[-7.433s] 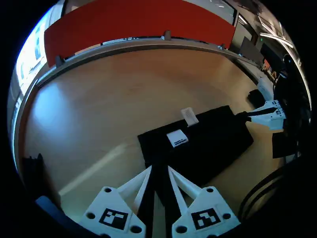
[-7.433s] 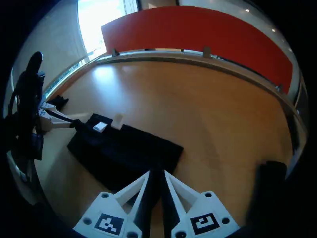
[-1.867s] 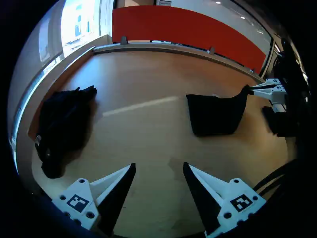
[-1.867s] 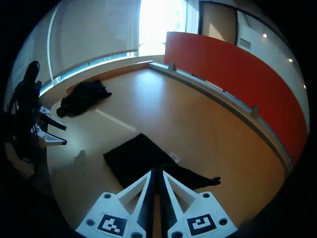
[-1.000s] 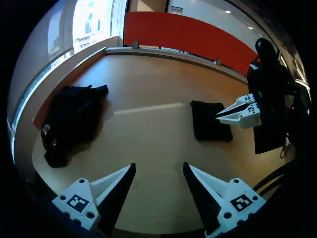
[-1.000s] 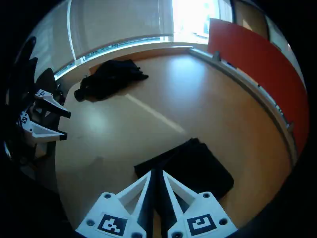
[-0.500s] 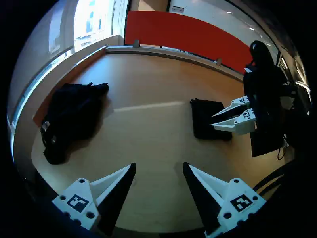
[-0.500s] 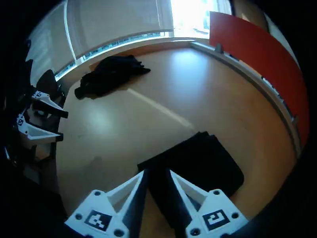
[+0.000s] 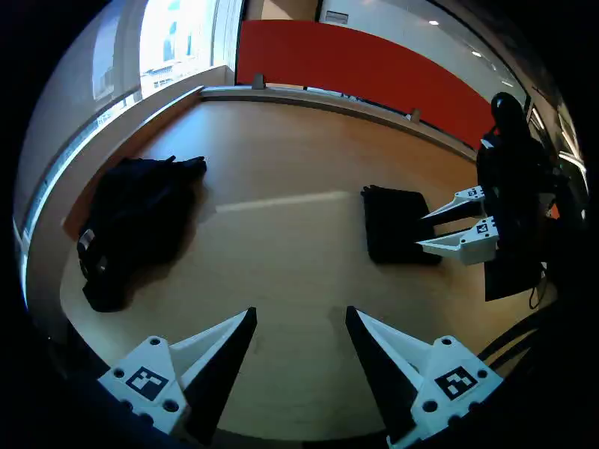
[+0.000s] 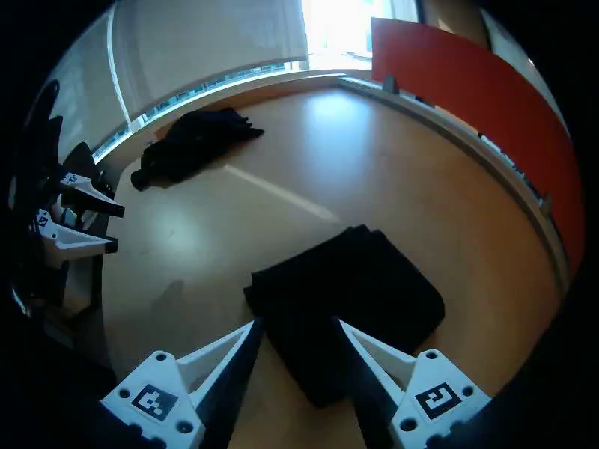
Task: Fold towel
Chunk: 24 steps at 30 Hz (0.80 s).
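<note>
"Left gripper view: where does the towel lie?"

"The black towel (image 9: 393, 224), folded to a compact rectangle, lies flat on the wooden surface (image 9: 299, 165), towards its right edge. The left gripper (image 9: 299, 310) hangs near the front edge, jaws wide apart and holding nothing."

"And the other tool?"

"The right gripper (image 9: 421, 230) reaches in from the right edge, jaws parted, tips at the towel's right side. A heap of dark cloth (image 9: 135, 217) sits by the left edge, well apart from the towel. A red panel (image 9: 359, 56) stands along the far edge."

"Right gripper view?"

"The towel (image 10: 352, 292) lies just ahead of the right gripper (image 10: 298, 323), whose jaws are spread to either side of the towel's near corner. Whether they touch it cannot be told. The left gripper (image 10: 116, 227) shows at the left edge, jaws open and empty. The heap of dark cloth (image 10: 195, 142) lies near the far left corner of the surface (image 10: 374, 172), and the red panel (image 10: 479, 82) runs along the right edge."
</note>
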Motion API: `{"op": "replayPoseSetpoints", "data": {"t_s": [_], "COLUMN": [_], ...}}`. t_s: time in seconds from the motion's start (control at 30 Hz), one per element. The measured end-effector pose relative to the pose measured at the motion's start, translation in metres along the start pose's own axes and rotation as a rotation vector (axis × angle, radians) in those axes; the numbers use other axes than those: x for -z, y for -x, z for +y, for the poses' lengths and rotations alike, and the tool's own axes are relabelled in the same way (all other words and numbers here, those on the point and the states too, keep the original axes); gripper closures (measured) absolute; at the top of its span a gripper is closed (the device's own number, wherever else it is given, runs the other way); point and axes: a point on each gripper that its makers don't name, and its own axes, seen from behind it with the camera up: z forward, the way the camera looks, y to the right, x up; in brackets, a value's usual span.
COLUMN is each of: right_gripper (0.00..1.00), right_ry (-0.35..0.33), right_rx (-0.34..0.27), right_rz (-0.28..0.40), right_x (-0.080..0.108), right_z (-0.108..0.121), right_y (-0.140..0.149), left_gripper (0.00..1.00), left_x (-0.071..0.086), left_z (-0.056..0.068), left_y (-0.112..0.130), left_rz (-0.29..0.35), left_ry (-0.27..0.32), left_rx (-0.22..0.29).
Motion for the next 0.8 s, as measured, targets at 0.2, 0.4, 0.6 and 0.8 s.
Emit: {"op": "replayPoseSetpoints", "data": {"t_s": [0.2,0.4,0.6,0.8], "right_gripper": [0.31,0.31,0.31,0.31], "right_ry": [0.039,0.073,0.089,0.105], "right_rx": [-0.028,-0.059,-0.075,-0.082], "right_rz": [-0.020,-0.039,-0.054,-0.072], "right_x": [0.012,0.023,0.025,0.020], "right_z": [0.012,0.021,0.023,0.022], "right_y": [0.025,0.046,0.060,0.072], "left_gripper": [0.12,0.12,0.12,0.12], "left_x": [-0.002,-0.003,-0.005,-0.005], "left_z": [0.000,0.003,0.006,0.007], "left_y": [0.001,-0.001,-0.002,0.000], "left_rz": [-0.003,-0.004,-0.005,-0.008], "left_ry": [-0.001,0.008,0.011,0.013], "left_rx": [-0.001,-0.004,-0.011,-0.013]}}
